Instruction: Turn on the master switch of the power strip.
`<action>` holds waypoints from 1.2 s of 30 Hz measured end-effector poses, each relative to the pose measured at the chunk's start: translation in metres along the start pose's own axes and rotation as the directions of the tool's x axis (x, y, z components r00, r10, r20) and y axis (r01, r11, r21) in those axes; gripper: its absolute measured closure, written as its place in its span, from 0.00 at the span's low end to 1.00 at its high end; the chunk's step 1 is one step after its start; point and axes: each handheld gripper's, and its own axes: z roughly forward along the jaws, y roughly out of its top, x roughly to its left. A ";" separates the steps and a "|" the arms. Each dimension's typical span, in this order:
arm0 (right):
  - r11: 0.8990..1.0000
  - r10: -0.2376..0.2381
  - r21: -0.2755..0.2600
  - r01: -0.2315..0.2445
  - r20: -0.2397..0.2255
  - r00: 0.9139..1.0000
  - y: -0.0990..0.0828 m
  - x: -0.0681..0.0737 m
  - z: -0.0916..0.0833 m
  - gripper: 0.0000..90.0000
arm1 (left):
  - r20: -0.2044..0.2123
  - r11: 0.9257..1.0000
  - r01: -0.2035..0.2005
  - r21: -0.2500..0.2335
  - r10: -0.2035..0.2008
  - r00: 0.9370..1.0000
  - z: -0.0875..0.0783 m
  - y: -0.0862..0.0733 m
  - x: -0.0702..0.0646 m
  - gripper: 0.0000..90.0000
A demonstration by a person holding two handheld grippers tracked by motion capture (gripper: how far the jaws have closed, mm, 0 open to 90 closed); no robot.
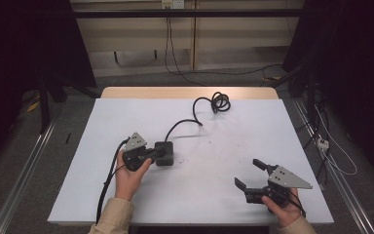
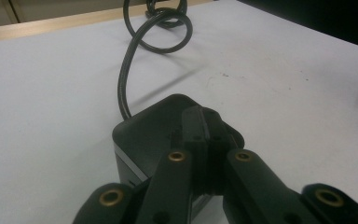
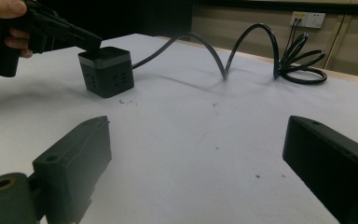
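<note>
On the white table [image 1: 126,122], the closed left gripper [image 1: 157,152] rests atop the socket cube [image 1: 166,154]; the right gripper [image 1: 249,174] waits wide — press steadily, straight down.

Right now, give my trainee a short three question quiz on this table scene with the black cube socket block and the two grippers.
1. True or false: the left gripper rests its shut jaws on top of the black cube-shaped socket block.
2. How do the right gripper's jaws stand? A open, nothing between them; B shut on the cable.
3. Fill in: the block's black cable ends in a ____ at the white table's far edge.

Key: 1 true; 2 A; 3 coil.
</note>
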 end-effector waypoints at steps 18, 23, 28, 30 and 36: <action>1.000 0.000 0.001 0.000 -0.001 1.000 0.000 0.000 0.000 0.08 | -0.021 0.999 -0.032 0.015 0.032 0.999 0.000 0.001 -0.003 1.00; 1.000 0.000 0.000 0.000 0.000 1.000 0.000 0.000 0.000 0.08 | -0.021 1.000 -0.022 0.014 0.022 1.000 0.000 0.001 -0.004 1.00; 1.000 0.002 0.001 -0.002 0.000 1.000 0.000 0.001 0.001 0.08 | -0.024 1.000 -0.025 0.015 0.026 0.999 0.000 0.001 -0.004 1.00; 1.000 0.002 0.002 -0.002 0.000 1.000 0.000 0.001 0.001 0.08 | -0.031 0.999 -0.034 0.017 0.035 0.999 0.000 0.001 -0.004 1.00; 1.000 -0.001 0.001 0.001 0.000 1.000 0.000 0.000 0.000 0.08 | -0.036 0.999 -0.034 0.017 0.035 0.999 0.000 0.000 -0.005 1.00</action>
